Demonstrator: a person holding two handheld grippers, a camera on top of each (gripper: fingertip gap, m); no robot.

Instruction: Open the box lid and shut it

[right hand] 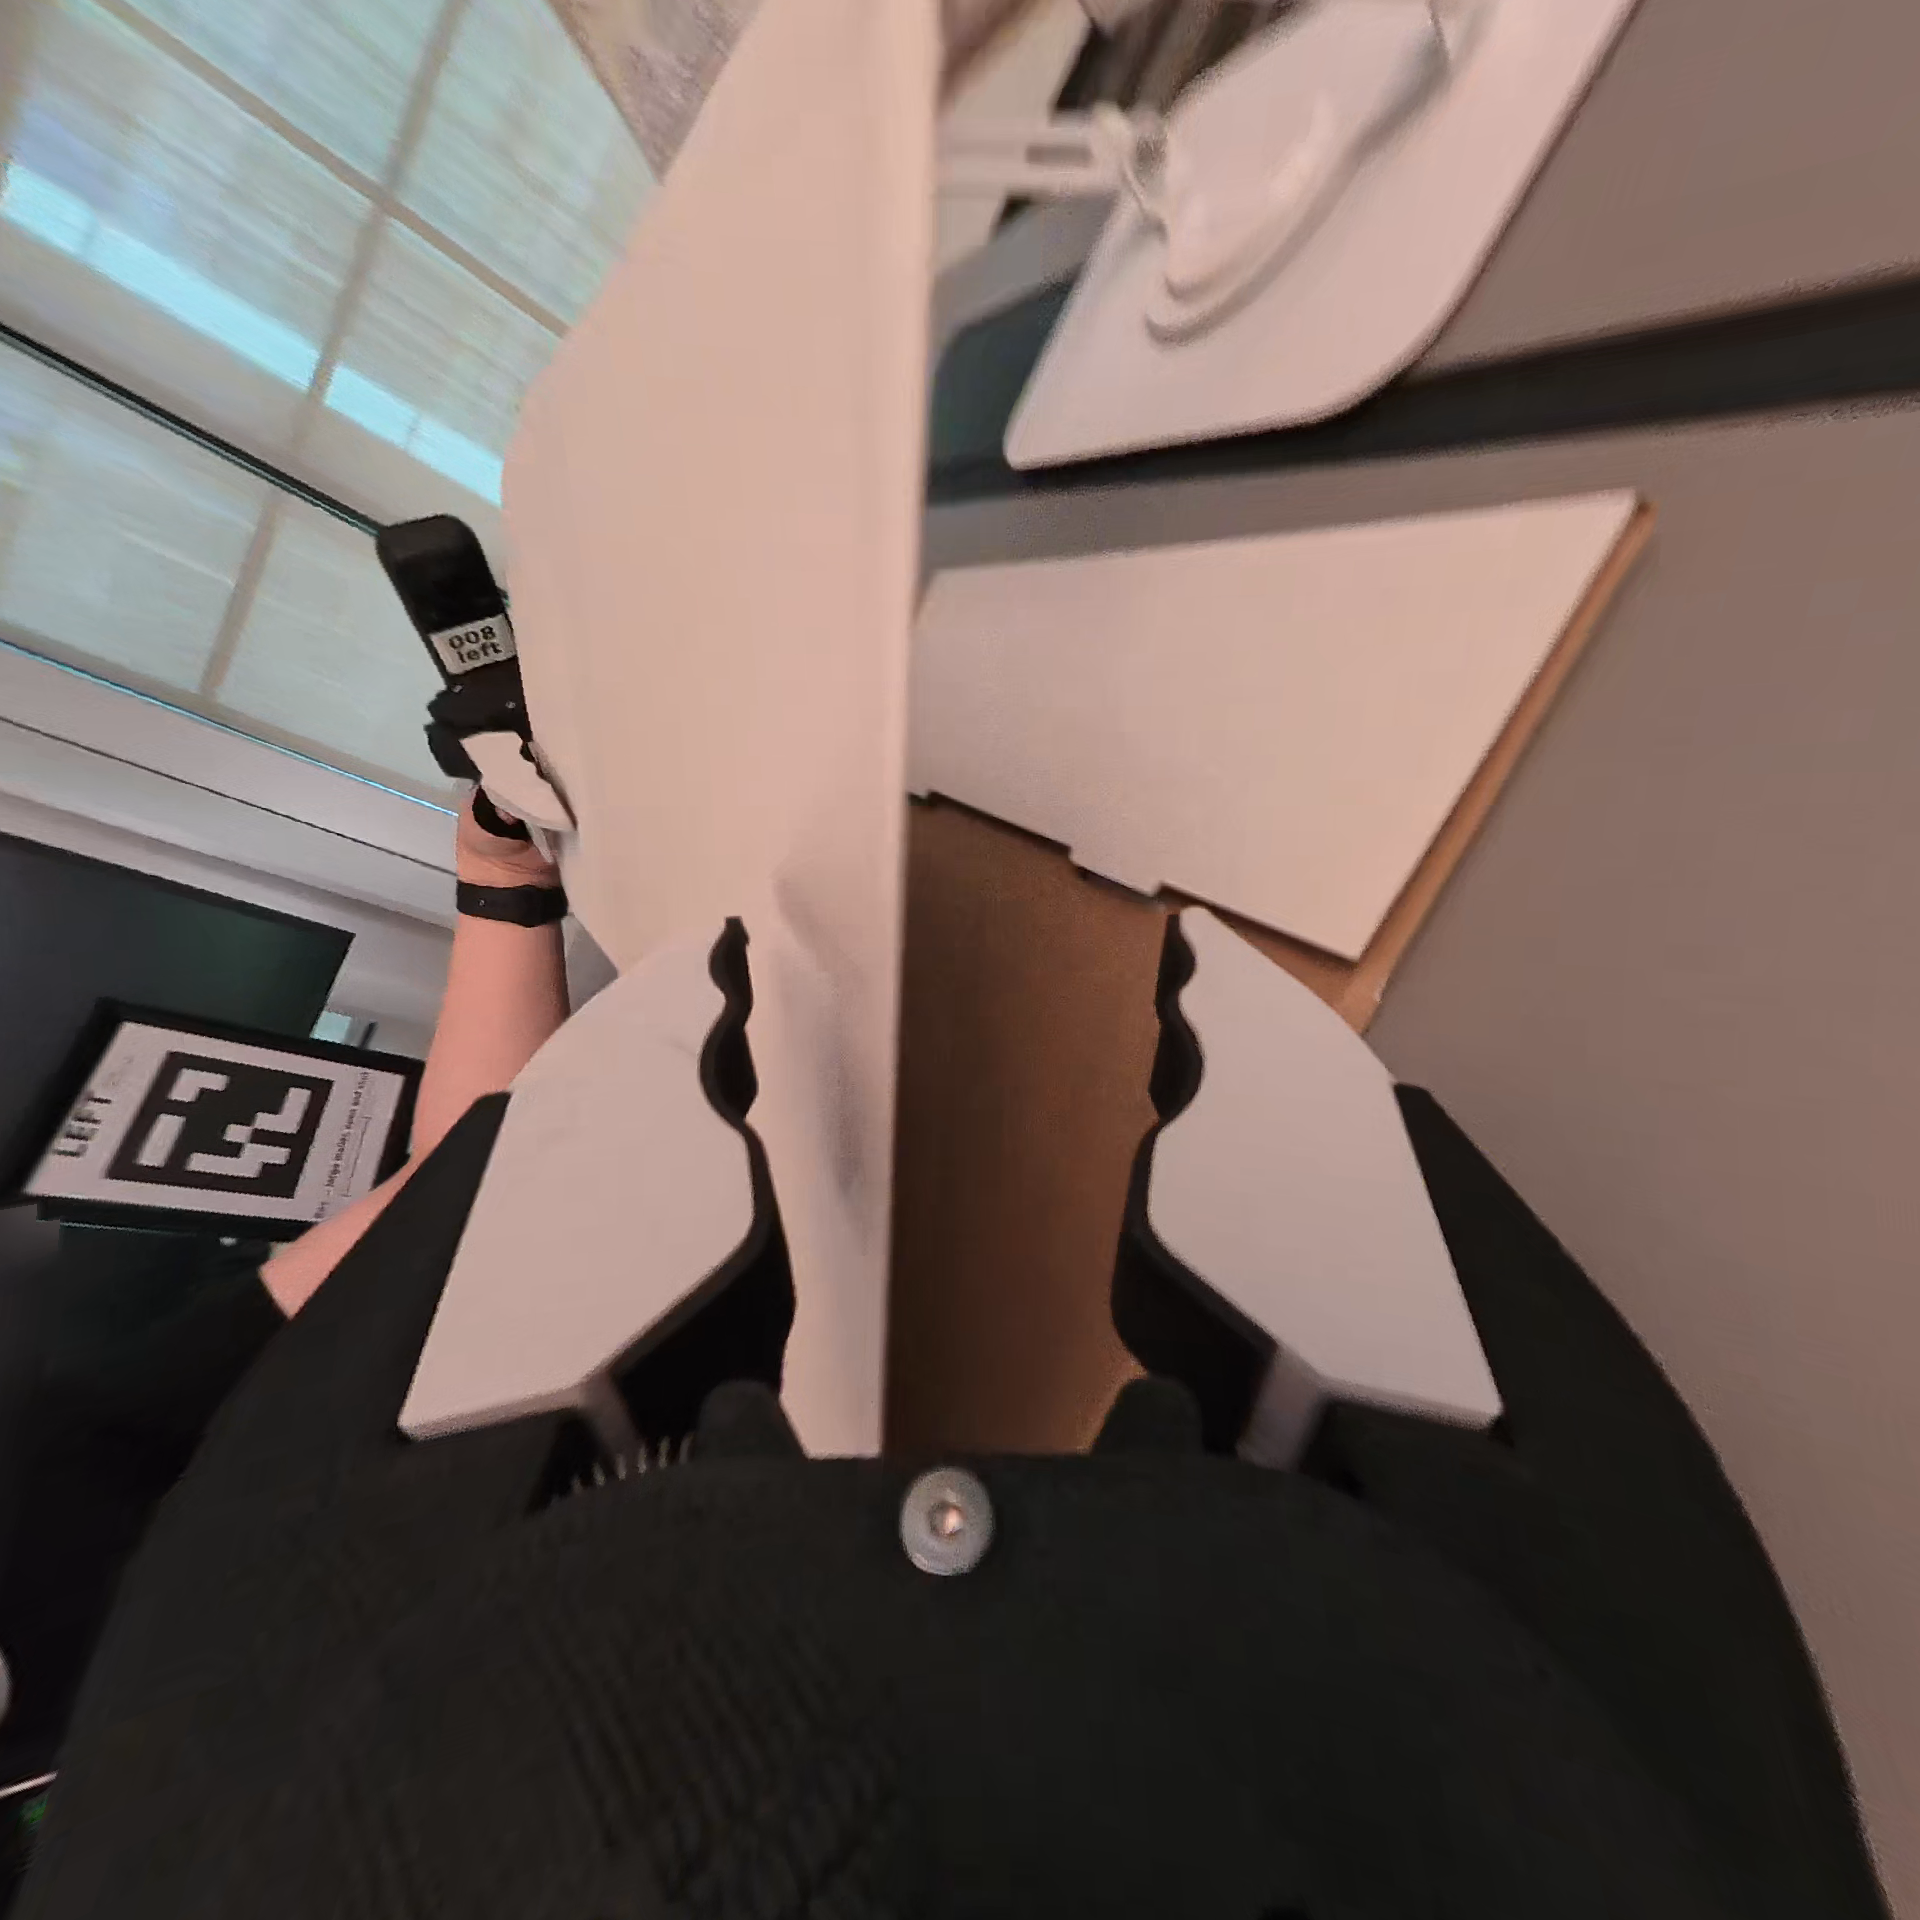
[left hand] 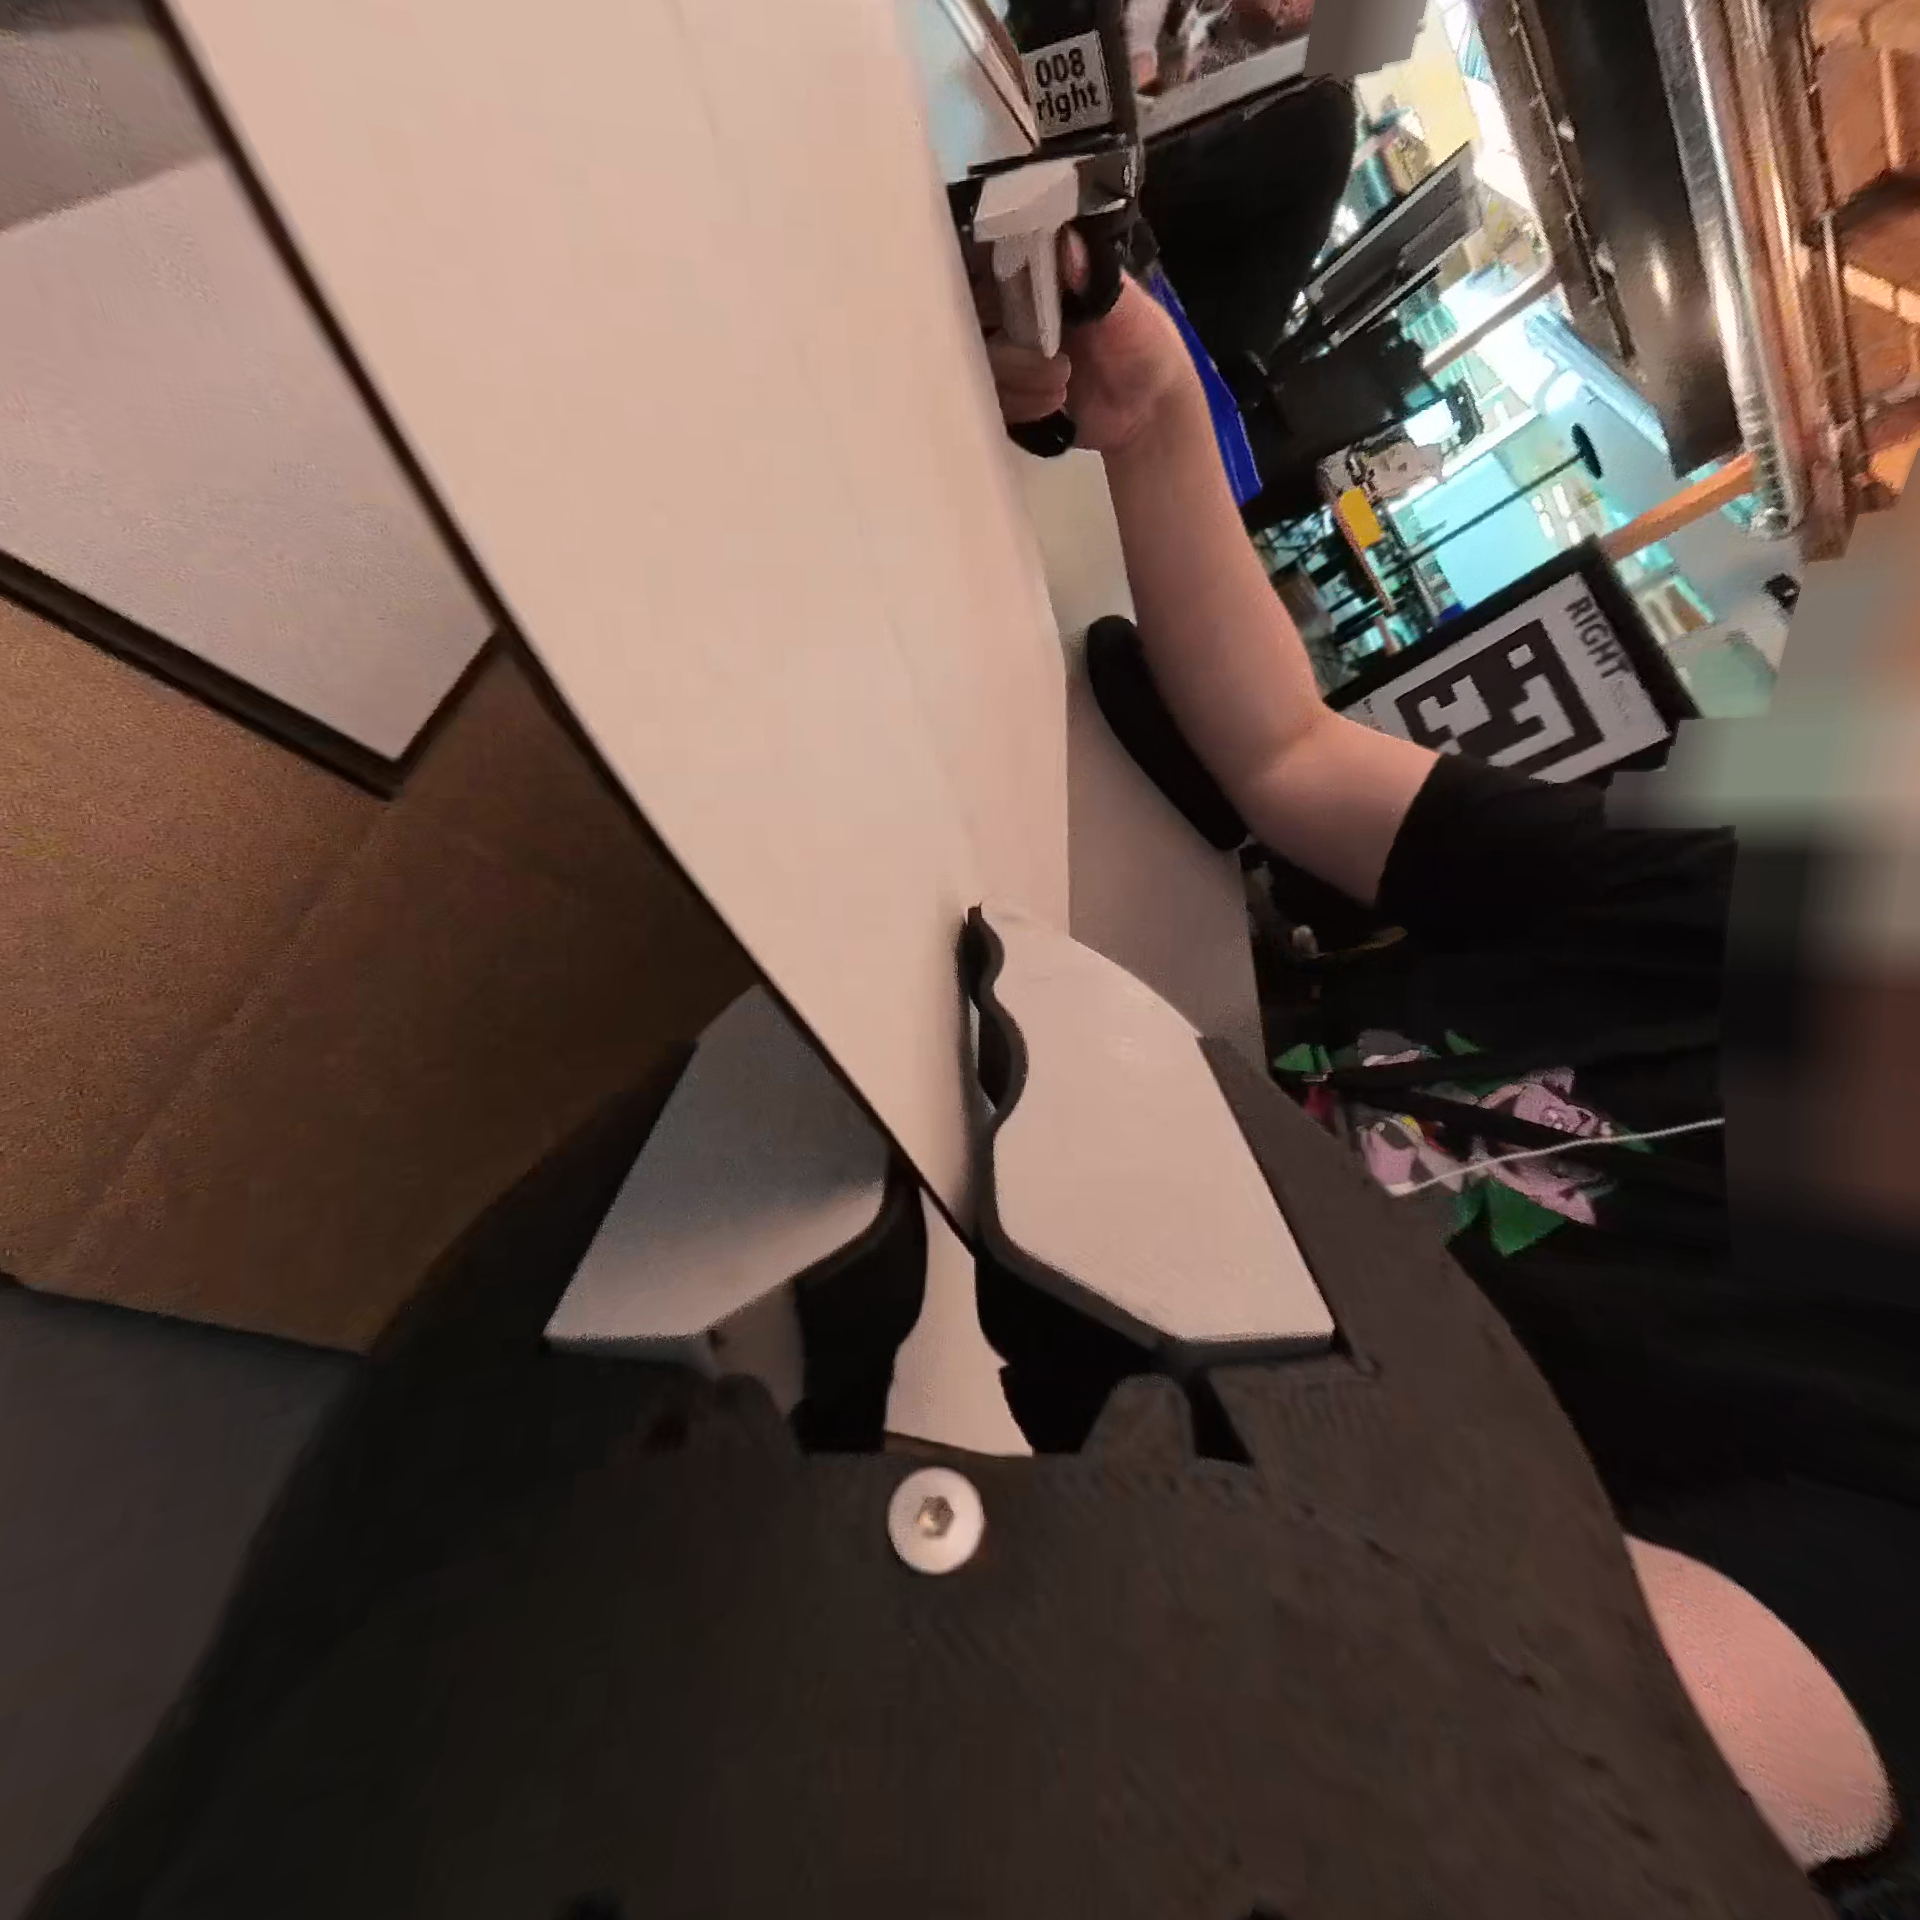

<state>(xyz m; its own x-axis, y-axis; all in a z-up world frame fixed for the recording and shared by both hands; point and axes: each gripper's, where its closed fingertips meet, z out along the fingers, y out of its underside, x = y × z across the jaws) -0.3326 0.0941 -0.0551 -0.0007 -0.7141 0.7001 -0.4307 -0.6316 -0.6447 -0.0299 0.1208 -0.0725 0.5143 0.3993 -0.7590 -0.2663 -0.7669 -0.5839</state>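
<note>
The box lid (left hand: 675,468) is a white cardboard panel raised on edge above the box's brown inside (left hand: 260,987). My left gripper (left hand: 961,935) is shut on the lid's edge; one finger (left hand: 1101,1122) presses its white face and the other is partly hidden behind it. In the right wrist view the lid (right hand: 727,520) stands between the wide-open fingers of my right gripper (right hand: 951,935). Its left finger (right hand: 623,1143) lies against the white face, and the right finger (right hand: 1278,1143) is well clear, over the brown inside (right hand: 1018,1039). The left gripper (right hand: 520,779) shows farther along the lid.
A white side flap (right hand: 1247,727) of the box lies open beyond my right finger. A white flat device (right hand: 1299,208) sits on the grey surface behind. A framed marker card (right hand: 229,1122) stands at the left. The person's arm (left hand: 1247,644) and the right gripper (left hand: 1023,270) are beside the lid.
</note>
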